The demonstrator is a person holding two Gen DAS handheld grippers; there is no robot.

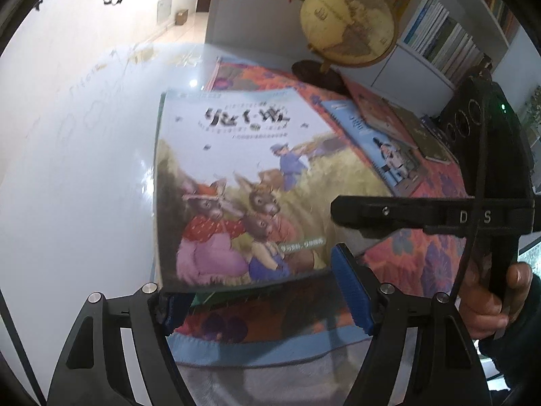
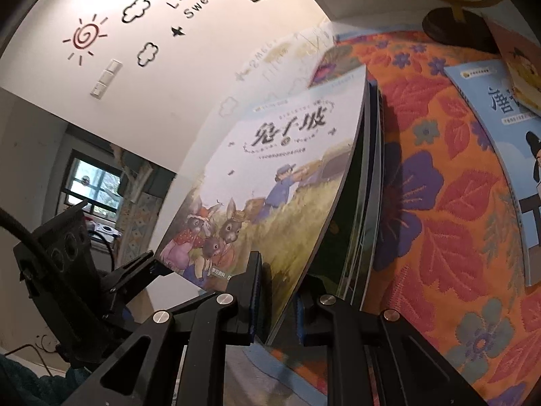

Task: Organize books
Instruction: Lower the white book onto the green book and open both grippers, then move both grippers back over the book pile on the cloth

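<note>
A picture book with rabbits on its cover [image 1: 236,169] [image 2: 287,169] is tilted up off the flowered cloth [image 2: 439,203]. My right gripper [image 2: 277,291] is shut on its near edge; in the left wrist view the right gripper [image 1: 345,213] reaches in from the right onto that edge. More thin books [image 2: 368,203] lean just behind the cover. My left gripper [image 1: 257,287] stands open at the book's lower edge. Its left pad is under the book's corner and its blue right pad [image 1: 351,291] stands clear. The right wrist view has the left gripper [image 2: 145,264] at the book's lower left corner.
A globe [image 1: 348,23] stands at the back of the cloth. Beside it lie a blue book [image 1: 382,149] [image 2: 500,155], an orange-red book [image 1: 378,108] and a dark green book [image 1: 426,138]. White bookshelves [image 1: 446,44] are behind. Glossy white tabletop [image 1: 84,169] lies left. A hand [image 1: 490,297] holds the right gripper.
</note>
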